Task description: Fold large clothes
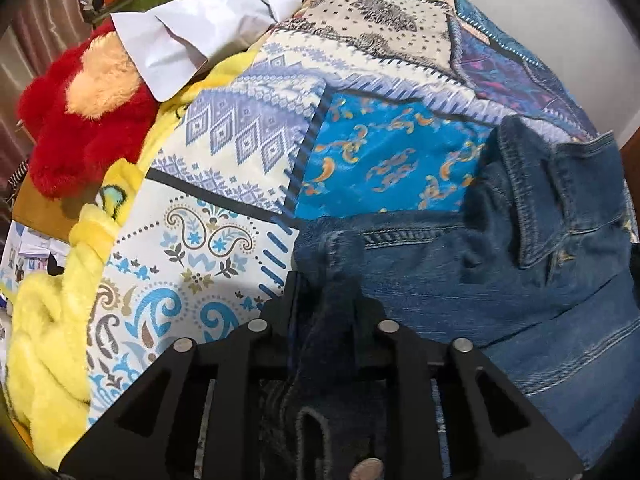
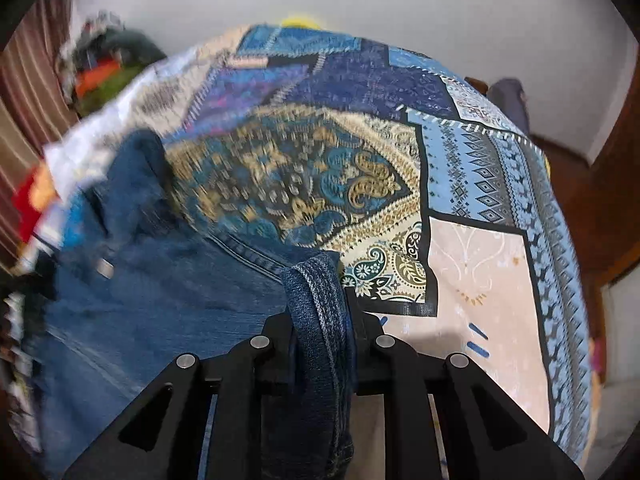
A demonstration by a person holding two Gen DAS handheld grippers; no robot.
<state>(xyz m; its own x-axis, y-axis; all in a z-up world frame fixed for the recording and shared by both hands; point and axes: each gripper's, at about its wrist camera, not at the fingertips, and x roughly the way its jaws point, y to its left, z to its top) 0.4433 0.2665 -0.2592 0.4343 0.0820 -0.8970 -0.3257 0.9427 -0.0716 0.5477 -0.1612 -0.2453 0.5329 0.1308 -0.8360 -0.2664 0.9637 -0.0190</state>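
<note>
Light: even, bright indoor light is falling across both views.
Shadows: soft ones are lying under each claw.
Blur: right view is smearing leftward.
Edges: fisheye is bending, corners darkening.

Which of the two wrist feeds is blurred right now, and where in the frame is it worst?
Right wrist view: motion-smeared, worst on the left side over the denim jacket and clutter; the hem in the right gripper stays sharp. Left wrist view: mostly crisp on the patchwork bedspread, slight softness on the denim, and the fold in the left gripper is dark with shadow. Both bow at the edges with fisheye.
</note>
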